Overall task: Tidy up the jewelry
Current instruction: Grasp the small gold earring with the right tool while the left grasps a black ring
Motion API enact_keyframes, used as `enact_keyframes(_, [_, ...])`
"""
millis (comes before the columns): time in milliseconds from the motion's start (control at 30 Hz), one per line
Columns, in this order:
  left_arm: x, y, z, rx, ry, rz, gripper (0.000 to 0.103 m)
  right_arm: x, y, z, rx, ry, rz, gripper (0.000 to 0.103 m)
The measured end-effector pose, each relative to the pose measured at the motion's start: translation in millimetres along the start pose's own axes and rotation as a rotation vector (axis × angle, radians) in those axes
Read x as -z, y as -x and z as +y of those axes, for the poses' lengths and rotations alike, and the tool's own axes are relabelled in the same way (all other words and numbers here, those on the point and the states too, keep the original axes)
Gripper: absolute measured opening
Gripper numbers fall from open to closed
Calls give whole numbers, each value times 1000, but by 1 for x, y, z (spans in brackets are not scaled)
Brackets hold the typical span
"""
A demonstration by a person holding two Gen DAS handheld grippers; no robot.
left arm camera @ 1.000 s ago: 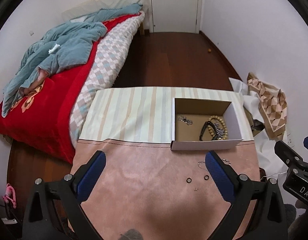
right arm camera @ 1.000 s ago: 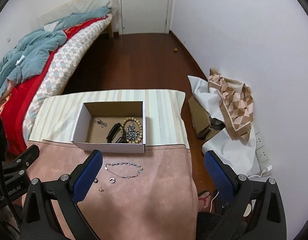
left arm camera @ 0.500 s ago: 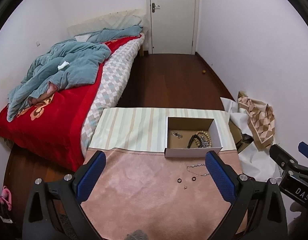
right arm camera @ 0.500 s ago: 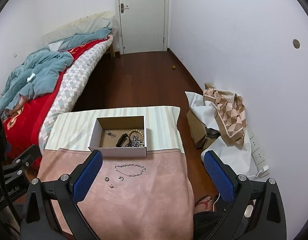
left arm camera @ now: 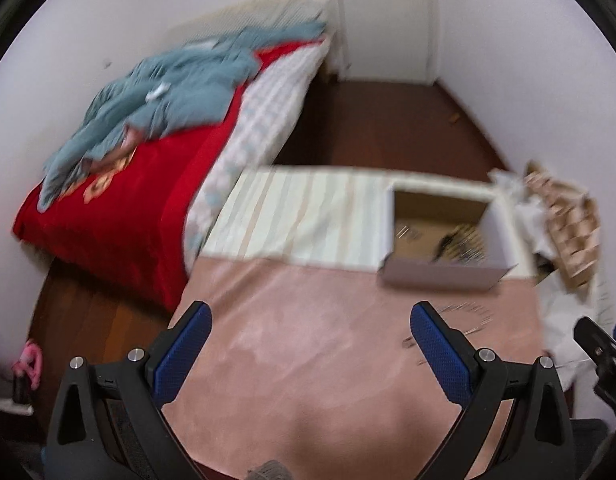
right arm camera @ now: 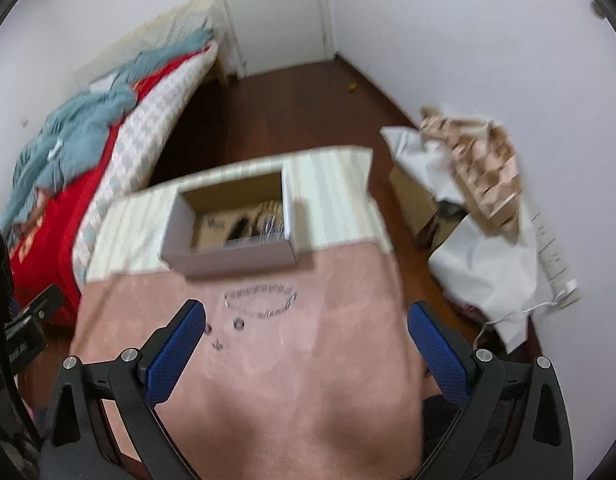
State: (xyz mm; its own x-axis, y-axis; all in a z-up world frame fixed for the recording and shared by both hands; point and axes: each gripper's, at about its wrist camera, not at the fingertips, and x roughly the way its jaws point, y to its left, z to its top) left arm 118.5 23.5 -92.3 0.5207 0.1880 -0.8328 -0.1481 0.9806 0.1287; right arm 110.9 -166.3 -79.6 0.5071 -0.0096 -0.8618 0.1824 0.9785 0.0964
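An open cardboard box (right arm camera: 228, 256) (left arm camera: 443, 276) sits on the table and holds beads, a black band and other jewelry. In front of it on the pink cloth (right arm camera: 292, 360) lie a silver chain (right arm camera: 262, 300), two small rings (right arm camera: 238, 323) and a tiny stud (right arm camera: 217, 345). The chain shows blurred in the left wrist view (left arm camera: 465, 314). My left gripper (left arm camera: 309, 344) is open and empty above the pink cloth (left arm camera: 308, 340), left of the jewelry. My right gripper (right arm camera: 306, 344) is open and empty above the cloth, just short of the chain.
A striped cloth (right arm camera: 331, 196) covers the table's far part. A bed with a red cover (left arm camera: 120, 208) stands to the left. White sheets and a patterned bag (right arm camera: 483, 168) lie on the floor at the right. A closed door (right arm camera: 276, 12) is at the far end.
Both views are now blurred by motion. Both grippers have come down and forward toward the table after rising earlier; the box and chain look larger. Both stay open.
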Motion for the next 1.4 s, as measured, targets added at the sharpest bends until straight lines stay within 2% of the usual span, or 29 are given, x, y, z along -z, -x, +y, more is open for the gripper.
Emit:
enact_keyframes(33, [6, -14, 0, -30, -1, 19, 102, 8, -20, 4, -23, 13, 32, 91])
enact_keyframes(100, [17, -37, 3, -82, -6, 64, 102, 19, -53, 13, -62, 30, 90, 60])
enact_keyframes(200, [30, -67, 10, -125, -3, 123, 102, 31, -95, 27, -127, 37, 147, 53])
enact_keyframes(333, [41, -93, 23, -172, 5, 163, 102, 41, -120, 47, -209, 69, 163, 52])
enact_keyframes(533, [53, -110, 43, -200, 32, 195, 102, 62, -141, 79, -215, 142, 185, 51])
enact_keyframes(633, [57, -113, 47, -202, 28, 203, 102, 72, -150, 89, -193, 186, 192, 42])
enact_keyframes(733, [60, -115, 49, -202, 16, 208, 102, 79, -148, 100, -164, 249, 146, 30])
enact_keyframes(767, [61, -115, 48, -203, 12, 208, 102, 80, -148, 103, -157, 265, 140, 14])
enact_keyframes(800, [61, -115, 46, -203, 9, 206, 102, 82, -149, 106, -154, 281, 132, 9])
enact_keyframes(900, [60, -114, 39, -193, -7, 198, 102, 83, -145, 107, -158, 287, 115, 9])
enact_keyframes(967, [57, -113, 28, -156, -22, 184, 102, 82, -139, 97, -163, 251, 105, 9])
enact_keyframes(1167, [52, -117, -27, 21, -69, 219, 102, 69, -120, 40, -125, 91, 86, 9])
enact_keyframes(1400, [51, -123, -85, 98, -165, 227, 101, 60, -118, -11, -58, -17, 74, 9])
